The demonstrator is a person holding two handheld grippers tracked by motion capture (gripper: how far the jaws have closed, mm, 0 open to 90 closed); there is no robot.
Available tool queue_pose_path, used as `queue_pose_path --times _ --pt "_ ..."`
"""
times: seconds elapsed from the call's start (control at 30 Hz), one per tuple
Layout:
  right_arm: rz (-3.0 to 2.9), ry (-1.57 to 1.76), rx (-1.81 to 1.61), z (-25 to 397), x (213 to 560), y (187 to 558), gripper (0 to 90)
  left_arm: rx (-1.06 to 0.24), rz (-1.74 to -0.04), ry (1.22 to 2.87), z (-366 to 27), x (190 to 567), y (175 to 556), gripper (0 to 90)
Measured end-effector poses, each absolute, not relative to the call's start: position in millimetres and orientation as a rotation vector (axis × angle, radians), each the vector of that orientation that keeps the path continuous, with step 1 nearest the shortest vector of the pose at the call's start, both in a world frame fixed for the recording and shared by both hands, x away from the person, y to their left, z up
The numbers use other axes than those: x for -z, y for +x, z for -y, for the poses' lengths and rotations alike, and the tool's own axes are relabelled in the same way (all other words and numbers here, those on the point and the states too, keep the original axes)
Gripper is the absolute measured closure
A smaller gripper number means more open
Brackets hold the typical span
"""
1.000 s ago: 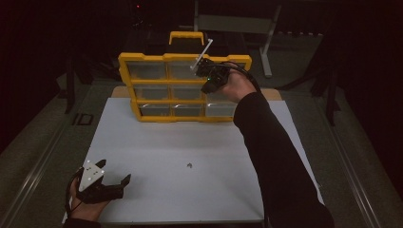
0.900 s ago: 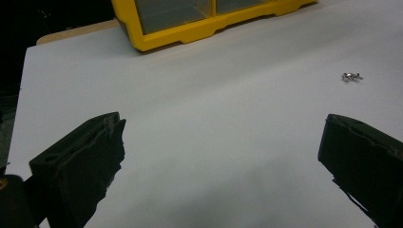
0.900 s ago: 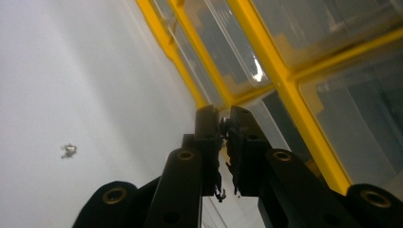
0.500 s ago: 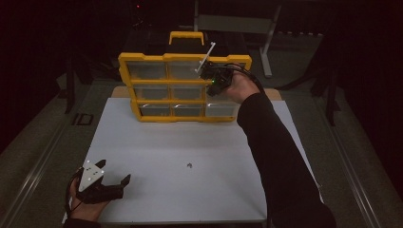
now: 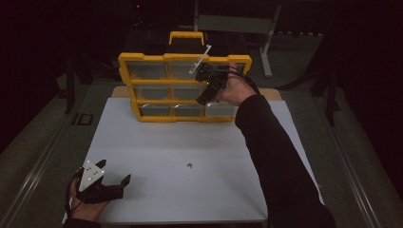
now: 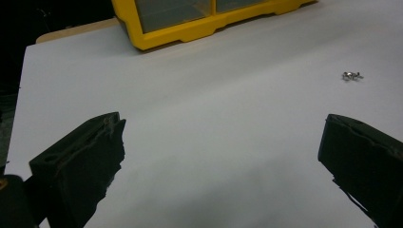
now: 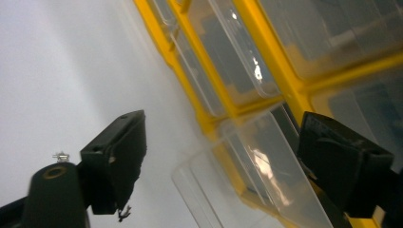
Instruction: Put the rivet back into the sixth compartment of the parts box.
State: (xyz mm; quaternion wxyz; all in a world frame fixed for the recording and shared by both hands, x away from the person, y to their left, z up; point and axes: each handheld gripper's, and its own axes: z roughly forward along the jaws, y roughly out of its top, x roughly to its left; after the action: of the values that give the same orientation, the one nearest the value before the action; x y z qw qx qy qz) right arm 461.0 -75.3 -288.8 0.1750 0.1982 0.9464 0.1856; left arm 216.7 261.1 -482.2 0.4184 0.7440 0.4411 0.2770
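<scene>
The right gripper (image 5: pixel 203 95), jaws spread, is at the yellow drawer cabinet (image 5: pixel 147 80) in the upper centre; a clear drawer (image 7: pixel 247 161) juts out between them. The left gripper (image 5: pixel 111 186), also spread, rests lower left, well apart.

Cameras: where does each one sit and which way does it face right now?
High view: above the person's side, looking forward and down on the white table; both forearms, left hand-held gripper and right hand-held gripper.
Left gripper view: low over the table, facing the small metal part; its open jaws.
Right gripper view: tilted, close at the yellow drawer cabinet; its open jaws around a clear drawer.
Shared: cabinet, metal part.
</scene>
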Motion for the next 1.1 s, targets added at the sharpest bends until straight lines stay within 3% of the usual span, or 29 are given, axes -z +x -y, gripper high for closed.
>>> queue_pose_path --times 0.67,1.1 --pt "-2.765 0.309 -0.510 22 316 426 14.1 -0.707 -1.104 1.857 -262 481 216 2.0" --pt "-2.861 0.242 -0.368 1 357 403 14.3 -0.711 -1.104 1.857 -262 481 216 2.0"
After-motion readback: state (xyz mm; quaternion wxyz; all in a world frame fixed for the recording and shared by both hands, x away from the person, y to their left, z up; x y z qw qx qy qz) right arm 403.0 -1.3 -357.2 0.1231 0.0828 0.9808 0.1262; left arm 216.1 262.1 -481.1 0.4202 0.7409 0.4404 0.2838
